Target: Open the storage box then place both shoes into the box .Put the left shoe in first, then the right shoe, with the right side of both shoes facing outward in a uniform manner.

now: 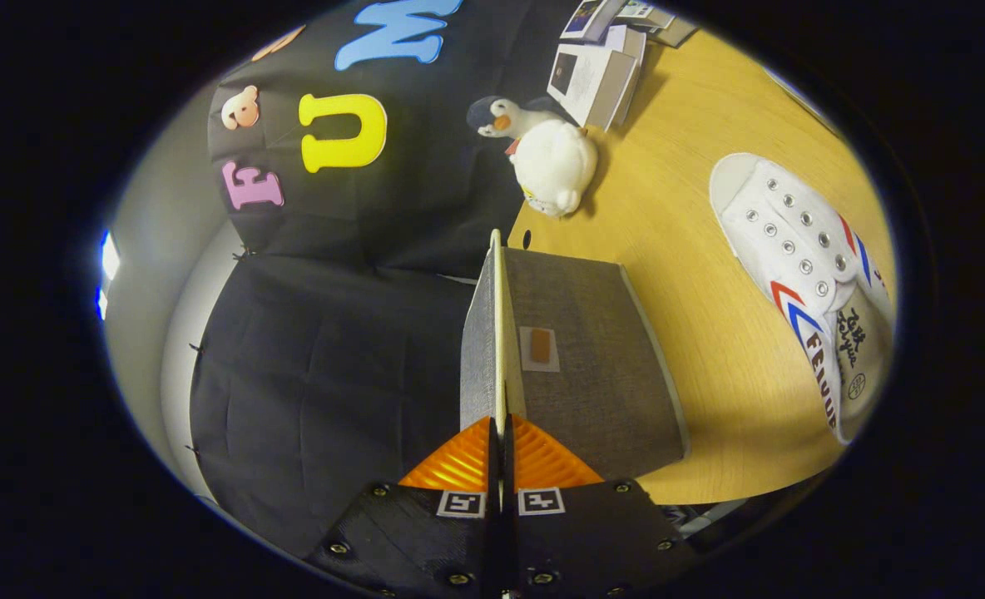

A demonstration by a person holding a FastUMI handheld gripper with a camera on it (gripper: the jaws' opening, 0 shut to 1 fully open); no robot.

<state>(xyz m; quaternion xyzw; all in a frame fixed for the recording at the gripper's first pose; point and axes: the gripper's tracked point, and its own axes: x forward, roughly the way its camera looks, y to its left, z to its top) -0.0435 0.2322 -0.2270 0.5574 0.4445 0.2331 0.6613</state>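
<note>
In the gripper view the gripper [499, 441] has its two fingers closed almost together, pinching the thin edge of the storage box's grey lid [580, 349], which stands edge-on between them and runs straight ahead; both fingers press on it. The lid looks raised off the box, so I judge the opening step to be under way rather than finished. Off to the right of the fingers, well apart, a white shoe [800, 266] lies on the wooden table [692, 208], not yet in the box. Beyond the lid sits a plush penguin [546, 154], and farther on some booklets [596, 75]. Both shoes remain to be placed, as far as I can tell
</note>
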